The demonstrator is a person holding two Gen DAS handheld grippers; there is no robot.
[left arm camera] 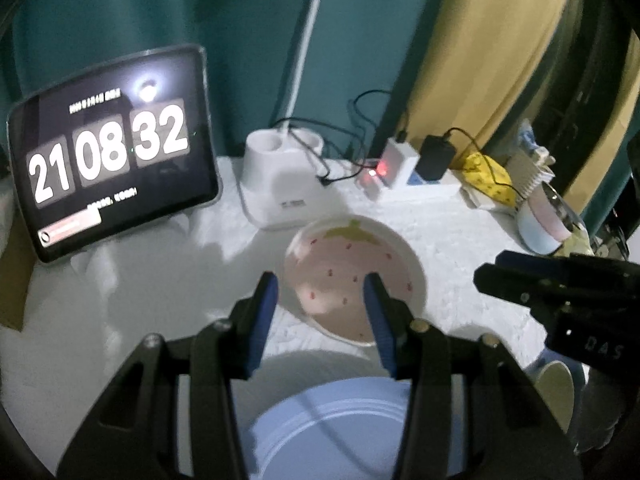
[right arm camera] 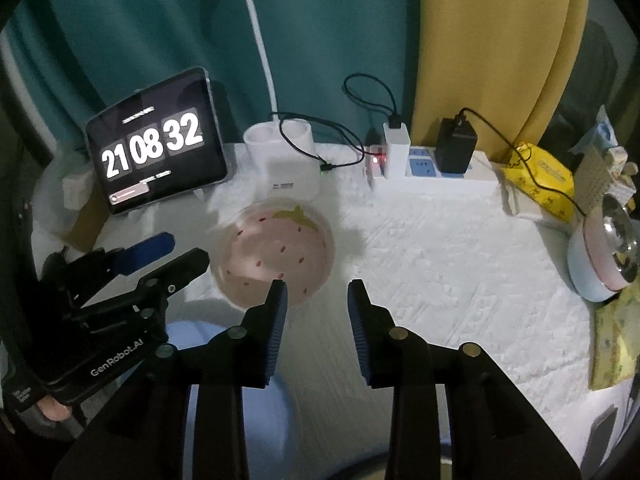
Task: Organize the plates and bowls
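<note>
White textured cloth covers the table (right arm camera: 440, 272), backed by a teal curtain (right arm camera: 328, 20) and a yellow one (right arm camera: 500, 40); along the far edge stand a tablet (right arm camera: 156, 148) showing a clock, a white lamp base (right arm camera: 280, 156), a power strip (right arm camera: 432, 168) with chargers, and a yellow packet (right arm camera: 540, 180), with a pale blue pot (right arm camera: 600, 256) off to the right of the right gripper. Both tools are empty: the left gripper (left arm camera: 322, 300) has its jaws apart over the near edge of the strawberry plate (left arm camera: 352, 276), one finger to either side of that rim without touching it, and the right gripper (right arm camera: 318, 304) has its jaws apart too, the plate just ahead and to its left. A light blue plate (left arm camera: 332, 428) lies directly beneath the left gripper, nearer the person. By my reading the step is the approach to the strawberry plate; next, one gripper would need to drop a finger under that rim, close on it, and lift it toward the blue plate for stacking
</note>
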